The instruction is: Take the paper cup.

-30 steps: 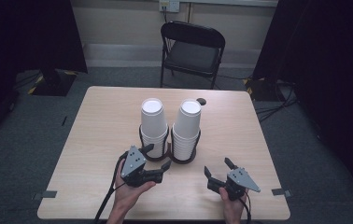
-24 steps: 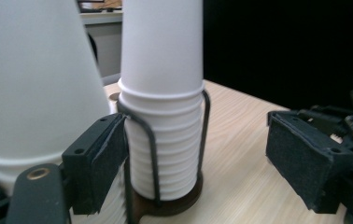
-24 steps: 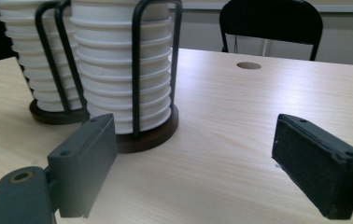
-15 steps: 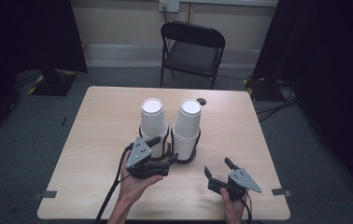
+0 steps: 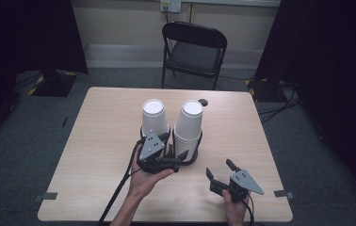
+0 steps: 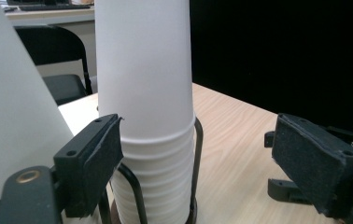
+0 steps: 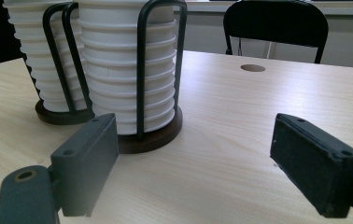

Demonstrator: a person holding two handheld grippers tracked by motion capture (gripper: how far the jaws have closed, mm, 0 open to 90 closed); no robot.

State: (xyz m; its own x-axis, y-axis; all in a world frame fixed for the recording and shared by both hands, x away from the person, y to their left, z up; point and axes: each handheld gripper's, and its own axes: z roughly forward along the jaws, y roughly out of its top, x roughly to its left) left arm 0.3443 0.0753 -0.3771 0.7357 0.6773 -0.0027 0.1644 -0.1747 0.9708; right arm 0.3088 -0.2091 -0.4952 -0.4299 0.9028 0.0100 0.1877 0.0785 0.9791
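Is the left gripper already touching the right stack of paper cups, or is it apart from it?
Cannot tell. In the left gripper view, the open left gripper straddles the right stack of paper cups; one jaw overlaps the cup rims, hiding any gap. The other jaw stands well clear.

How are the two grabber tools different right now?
The left gripper sits right up against the cup stacks, its fingers open beside the right-hand stack. The right gripper rests farther back on the table, apart from the cups. Both are hand-held, black and open, gripping nothing.

dim surroundings, near jaws perhaps blurred
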